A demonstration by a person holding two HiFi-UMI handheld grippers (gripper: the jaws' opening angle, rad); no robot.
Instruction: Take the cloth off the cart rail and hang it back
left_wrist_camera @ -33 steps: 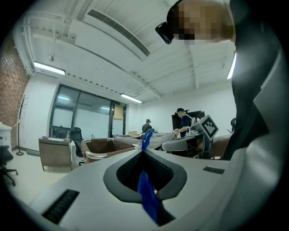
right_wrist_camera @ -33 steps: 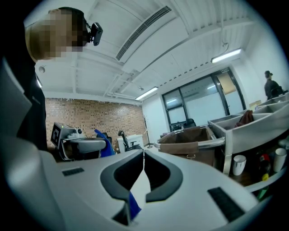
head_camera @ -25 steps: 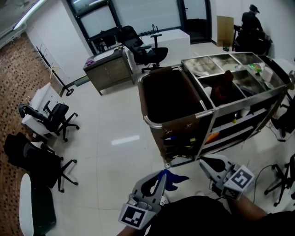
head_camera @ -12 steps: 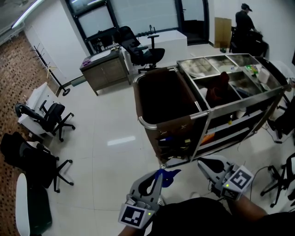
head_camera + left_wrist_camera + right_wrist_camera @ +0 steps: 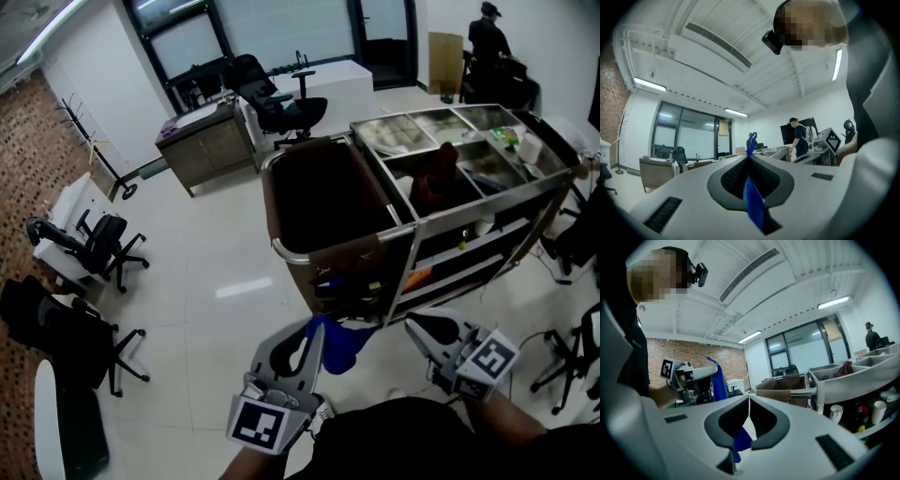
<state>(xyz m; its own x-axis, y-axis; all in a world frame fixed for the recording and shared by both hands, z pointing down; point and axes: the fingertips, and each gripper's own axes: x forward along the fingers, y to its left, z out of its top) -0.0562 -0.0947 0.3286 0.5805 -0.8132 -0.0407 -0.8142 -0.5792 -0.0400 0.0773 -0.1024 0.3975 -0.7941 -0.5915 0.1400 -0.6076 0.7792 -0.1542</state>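
A blue cloth [image 5: 339,345] hangs from my left gripper [image 5: 317,324], which is shut on it just in front of the cart's near end. In the left gripper view the cloth [image 5: 753,202] runs as a strip up through the closed jaws of that gripper [image 5: 749,155]. The cart's metal rail [image 5: 314,251] rims a brown bag directly beyond the cloth. My right gripper [image 5: 412,324] sits to the right, apart from the cloth, jaws together. In the right gripper view [image 5: 749,397] the jaws meet at the tip; a bit of blue shows low in their slot. The cloth [image 5: 720,380] and rail [image 5: 804,391] also show there.
The steel cart [image 5: 525,202] carries trays of items and a dark red rag [image 5: 436,178]. Office chairs [image 5: 98,246] stand at the left, a desk [image 5: 208,142] and black chair [image 5: 281,94] farther back. A person [image 5: 487,37] stands at the far right.
My left gripper has risen with the blue cloth and come closer to the cart's rail. The right gripper has hardly shifted.
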